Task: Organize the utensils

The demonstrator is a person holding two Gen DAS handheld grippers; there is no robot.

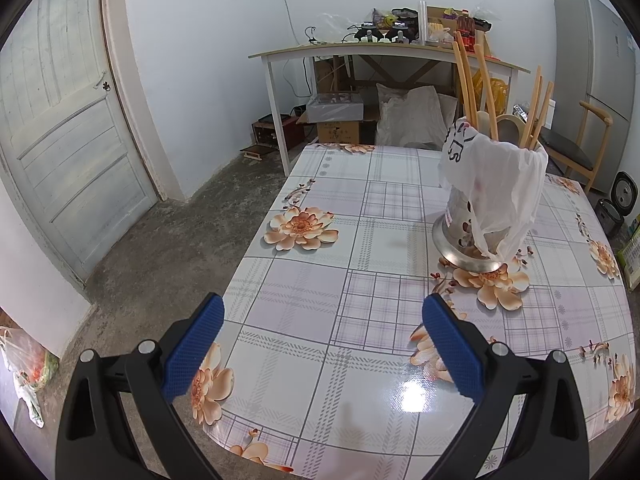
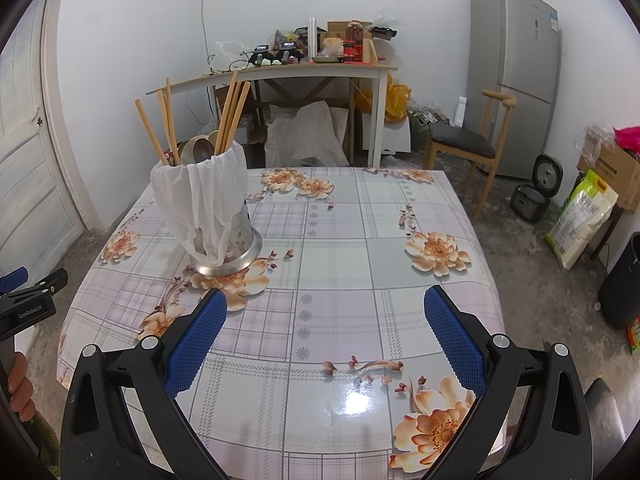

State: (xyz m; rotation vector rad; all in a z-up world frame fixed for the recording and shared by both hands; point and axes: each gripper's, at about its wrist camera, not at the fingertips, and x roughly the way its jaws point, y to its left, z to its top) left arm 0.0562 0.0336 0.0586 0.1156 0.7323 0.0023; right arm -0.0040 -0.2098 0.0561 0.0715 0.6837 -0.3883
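Both tools, left (image 1: 322, 354) and right (image 2: 325, 338), are hanging wide open, gripping nothing. Metal holder (image 2: 238, 240) is standing mid-surface (image 2: 340, 264), bag-draped; chopsticks (image 2: 230, 114) are sticking up: light, stiff, slippery. Likely best pinched near upper shafts.

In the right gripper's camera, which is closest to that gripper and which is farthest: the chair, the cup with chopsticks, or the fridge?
1. Cup with chopsticks: nearest, on the table, front left of the right gripper.
2. Chair: farther, on the floor past the table's far right corner.
3. Fridge: farthest, against the back wall, right.
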